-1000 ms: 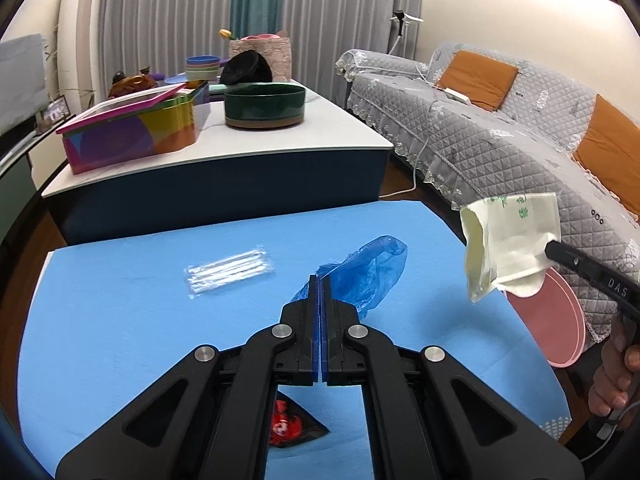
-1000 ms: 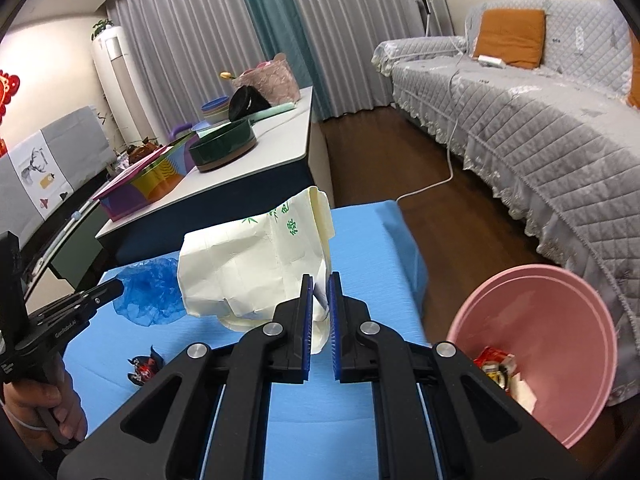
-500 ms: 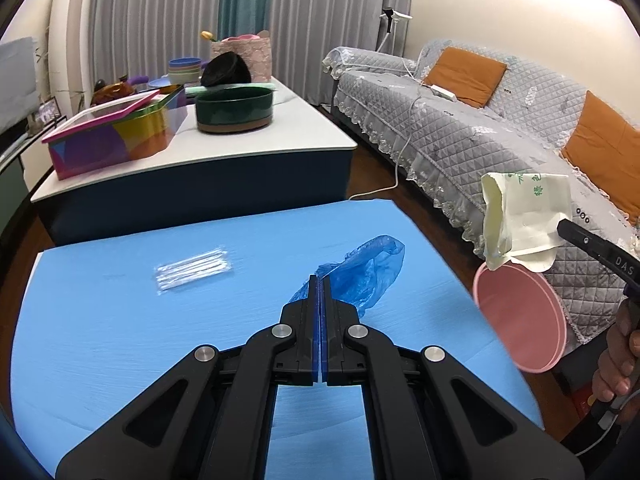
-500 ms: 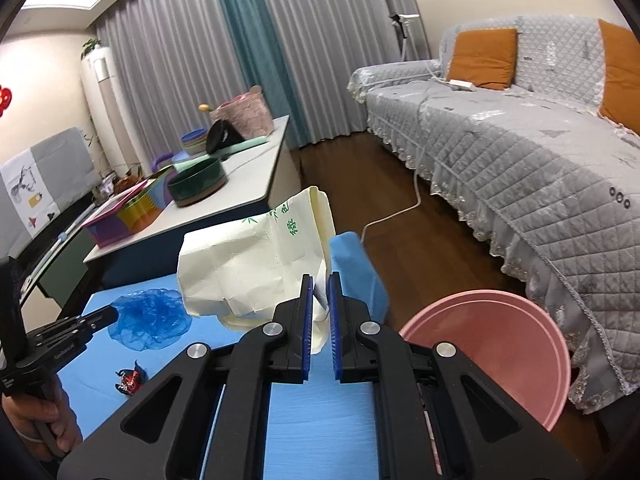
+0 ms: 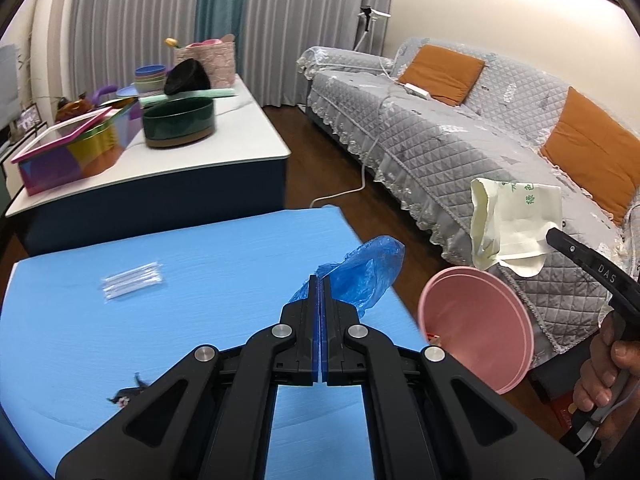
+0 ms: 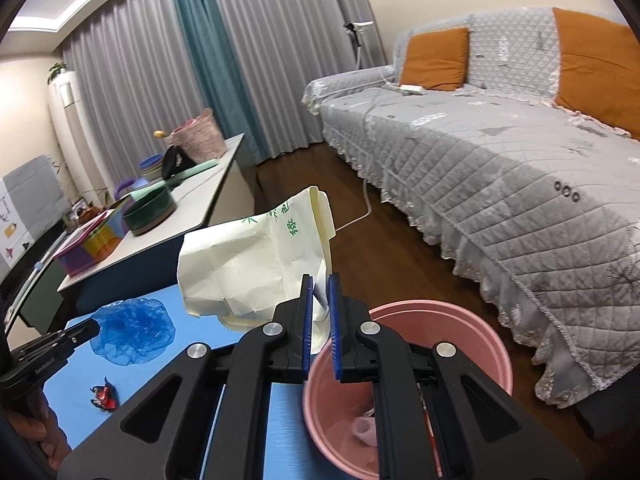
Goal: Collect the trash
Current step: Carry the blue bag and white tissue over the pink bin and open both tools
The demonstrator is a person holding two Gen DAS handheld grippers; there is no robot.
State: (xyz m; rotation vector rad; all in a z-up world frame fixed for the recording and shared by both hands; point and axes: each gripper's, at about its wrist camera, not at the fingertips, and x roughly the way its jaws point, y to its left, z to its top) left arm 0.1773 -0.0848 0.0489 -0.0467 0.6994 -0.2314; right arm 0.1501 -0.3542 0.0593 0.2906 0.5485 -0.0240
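Right wrist view: we hold the crumpled cream paper bag with green print (image 6: 256, 264) in the right gripper (image 6: 319, 312), jaws nearly closed on one creased corner, bag hanging above the near rim of the round pink plastic bin (image 6: 472, 332). Most of the bag sits off to the table side, so letting go now risks it catching the rim or falling on the blue table cover (image 6: 132, 376).

Left wrist view: the left gripper (image 5: 319, 292) is clamped fully on a thin blue plastic cover (image 5: 368, 272), over the table edge near the bin; it's light and may drift outside. A clear packet of swabs (image 5: 132, 280) and a small red-black wrapper (image 6: 103, 398) lie uncollected.
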